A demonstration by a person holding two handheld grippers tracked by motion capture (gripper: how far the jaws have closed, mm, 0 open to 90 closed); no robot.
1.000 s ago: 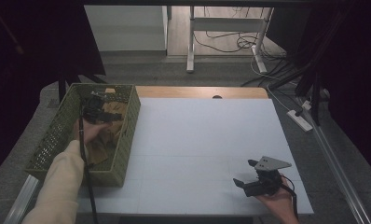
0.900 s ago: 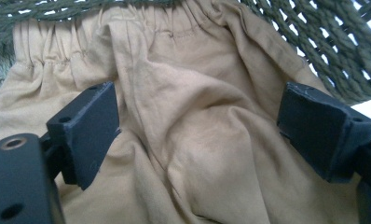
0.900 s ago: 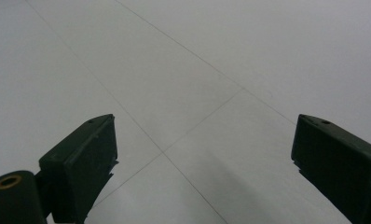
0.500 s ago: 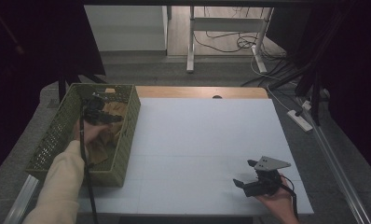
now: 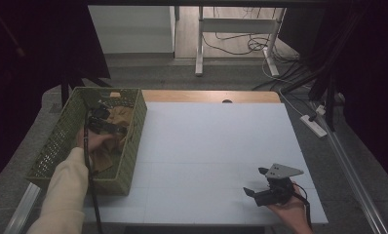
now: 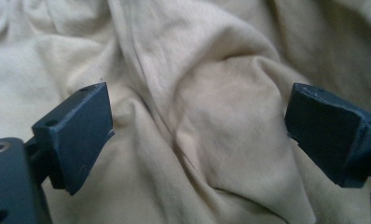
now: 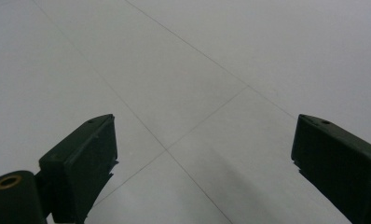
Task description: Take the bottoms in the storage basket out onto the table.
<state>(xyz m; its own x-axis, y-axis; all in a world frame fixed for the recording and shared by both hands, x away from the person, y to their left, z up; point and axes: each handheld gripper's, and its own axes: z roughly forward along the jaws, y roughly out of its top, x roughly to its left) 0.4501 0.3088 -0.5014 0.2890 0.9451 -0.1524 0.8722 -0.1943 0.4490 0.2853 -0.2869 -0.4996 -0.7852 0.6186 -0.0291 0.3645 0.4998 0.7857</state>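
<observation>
The work looks to be at its start — the crumpled beige cotton cloth (image 5: 115, 127) lies inside the olive-green woven plastic basket (image 5: 133, 146) at the left edge of the white table (image 5: 211, 146), and nothing has been brought out onto the table surface. Judging by this, the grasp itself is not yet made, and lifting the cloth out and laying it on the table would all be left to do.

The left hand-held gripper (image 5: 104, 124) is down inside the basket, the cream-sleeved forearm (image 5: 67, 190) reaching in from the bottom left. In the left gripper view its two black jaws stand wide apart over a raised fold of the cloth (image 6: 211, 121); they have just been opening further, with the fold between them but the pads not pressing on it.

The right hand-held gripper (image 5: 256, 183) rests low near the table's front right corner — held from below by the hand (image 5: 289, 209), pointing leftward across the bare surface, well apart from the basket. Its jaws also stand wide with nothing between them, the right gripper view showing plain table (image 7: 197, 70) beyond.
</observation>
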